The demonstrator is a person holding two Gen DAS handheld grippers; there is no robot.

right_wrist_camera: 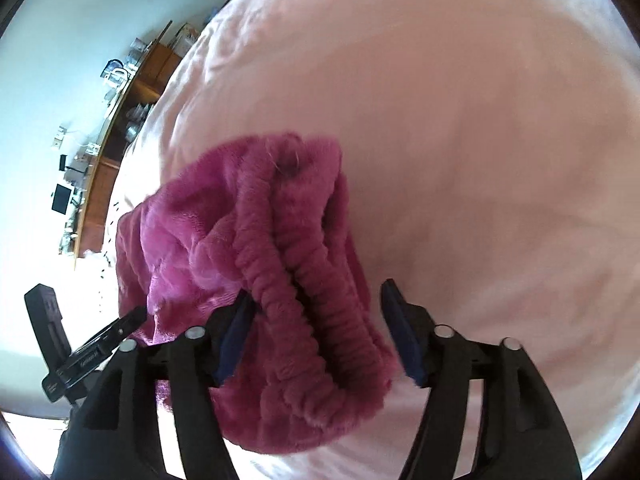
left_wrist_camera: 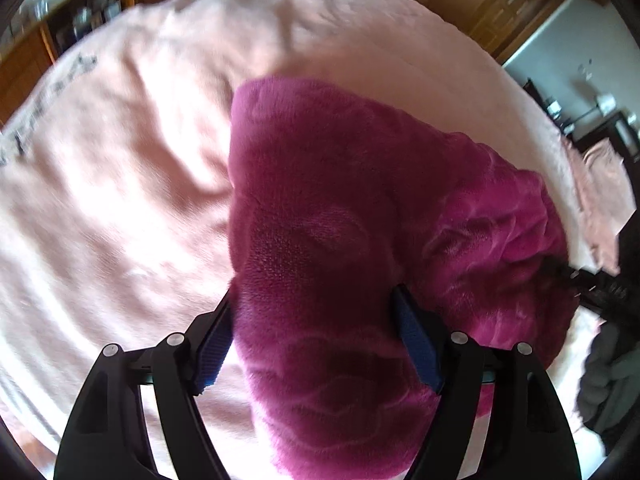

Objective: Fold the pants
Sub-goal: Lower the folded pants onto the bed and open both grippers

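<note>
Left gripper (left_wrist_camera: pixel 312 300) first: its blue-padded fingers (left_wrist_camera: pixel 416 344) stand wide apart with a thick roll of the pants (left_wrist_camera: pixel 320 200) filling the gap. Both pads seem to touch the plush, yet whether they squeeze or merely straddle it, I cannot tell. From there the magenta fleece runs up toward twelve o'clock and bunches toward three o'clock, lying on the pale pink blanket (left_wrist_camera: pixel 120 200) spread over the bed.

Over to the right gripper (right_wrist_camera: pixel 316 300): fingers spread here too. The ribbed waistband (right_wrist_camera: pixel 296 280) runs down between them; the pad at nine o'clock presses the cloth, while the pad at three o'clock (right_wrist_camera: pixel 404 340) stands clear of it with blanket showing between. So no pinch, released. The other tool's black tip pokes in at eight o'clock.

My read: one tool at each end of a doubled-over bundle, placed to steady or flatten it. The fold looks partly done and lumpy; plush this thick may well spring open.
</note>
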